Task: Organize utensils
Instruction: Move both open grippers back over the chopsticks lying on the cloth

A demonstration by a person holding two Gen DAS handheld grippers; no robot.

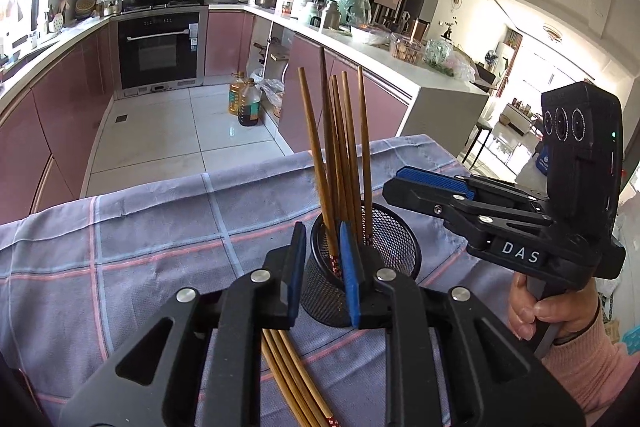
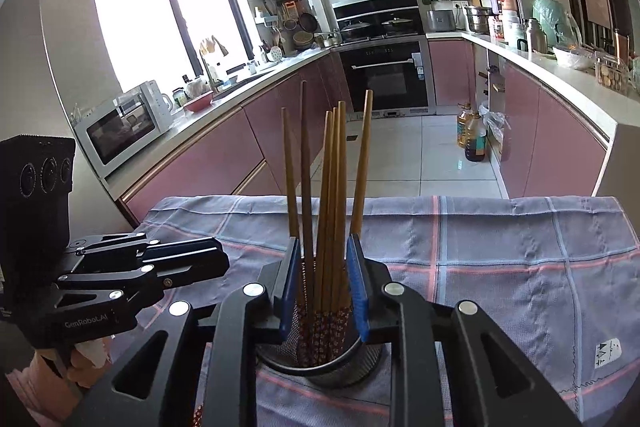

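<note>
A black mesh cup stands on the checked cloth and holds several wooden chopsticks upright. My left gripper is open, its right pad inside the cup's rim and its left pad outside it. Several more chopsticks lie flat on the cloth under it. My right gripper hovers right of the cup with its jaws nearly together and nothing between them. In the right wrist view the right gripper frames the chopsticks above the cup; the left gripper sits at the left.
The grey-blue checked cloth covers the table, whose far edge drops to the tiled kitchen floor. Pink cabinets, an oven and two oil bottles stand beyond. A white tag lies on the cloth at the right.
</note>
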